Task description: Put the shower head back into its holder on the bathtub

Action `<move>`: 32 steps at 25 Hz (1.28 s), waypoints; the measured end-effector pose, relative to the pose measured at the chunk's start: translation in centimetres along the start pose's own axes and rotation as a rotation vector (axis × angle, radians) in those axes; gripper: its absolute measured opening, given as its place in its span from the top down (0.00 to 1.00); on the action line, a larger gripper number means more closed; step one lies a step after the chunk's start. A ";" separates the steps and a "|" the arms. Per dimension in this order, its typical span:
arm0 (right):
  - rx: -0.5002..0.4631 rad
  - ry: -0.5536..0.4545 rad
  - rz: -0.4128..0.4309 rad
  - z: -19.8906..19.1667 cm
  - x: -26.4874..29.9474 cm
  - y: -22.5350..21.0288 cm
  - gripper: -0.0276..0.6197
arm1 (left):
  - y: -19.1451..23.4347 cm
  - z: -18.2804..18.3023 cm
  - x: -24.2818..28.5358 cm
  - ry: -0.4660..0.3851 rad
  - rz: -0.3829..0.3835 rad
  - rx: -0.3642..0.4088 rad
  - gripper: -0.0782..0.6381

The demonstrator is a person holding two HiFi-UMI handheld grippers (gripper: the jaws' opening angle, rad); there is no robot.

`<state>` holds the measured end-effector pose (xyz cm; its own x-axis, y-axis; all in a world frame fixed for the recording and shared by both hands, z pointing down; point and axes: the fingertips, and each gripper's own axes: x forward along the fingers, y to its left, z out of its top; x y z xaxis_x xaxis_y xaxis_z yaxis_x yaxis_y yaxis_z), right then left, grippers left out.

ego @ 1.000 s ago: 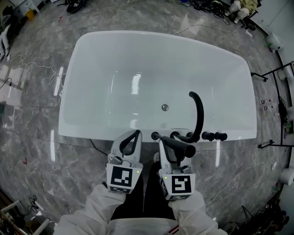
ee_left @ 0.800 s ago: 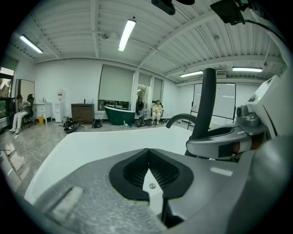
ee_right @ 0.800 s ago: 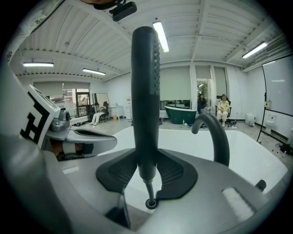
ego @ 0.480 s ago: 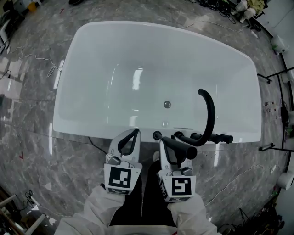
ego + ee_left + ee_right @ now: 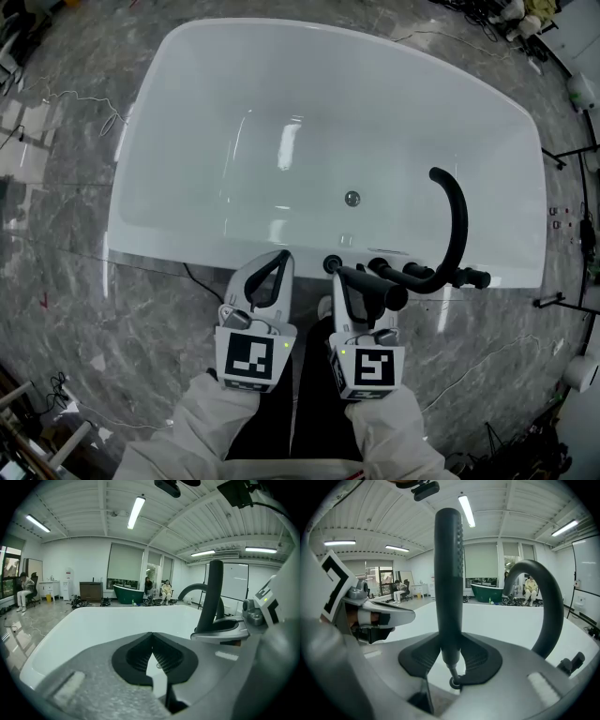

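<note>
Right gripper (image 5: 450, 654) pinches the slim black stick-shaped shower head (image 5: 448, 573), upright between its fingers. Near rim of glossy white bathtub (image 5: 281, 75) just ahead of fingertips. Left gripper (image 5: 152, 654) fingers pressed together, nothing between.

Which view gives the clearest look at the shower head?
The right gripper view: the shower head stands upright and close, clamped in the right tool. The head view shows it only as a dark bar over that tool. The left gripper view shows it from the side.
</note>
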<state>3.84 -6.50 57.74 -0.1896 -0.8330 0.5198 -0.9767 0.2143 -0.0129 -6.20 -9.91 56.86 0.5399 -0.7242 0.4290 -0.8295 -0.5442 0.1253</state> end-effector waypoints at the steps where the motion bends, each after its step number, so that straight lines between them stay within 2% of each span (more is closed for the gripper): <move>1: -0.002 0.003 0.000 -0.2 0.2 0.0 0.75 | 0.0 -0.1 0.0 0.000 -0.001 0.000 0.89; 32: -0.039 0.078 0.009 -5.5 3.7 -0.1 0.75 | 0.1 -3.7 1.2 0.052 0.002 -0.031 0.89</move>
<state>3.80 -6.79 64.39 -0.1880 -0.7889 0.5850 -0.9701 0.2423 0.0151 -6.19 -9.22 60.71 0.5304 -0.7021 0.4751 -0.8353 -0.5286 0.1513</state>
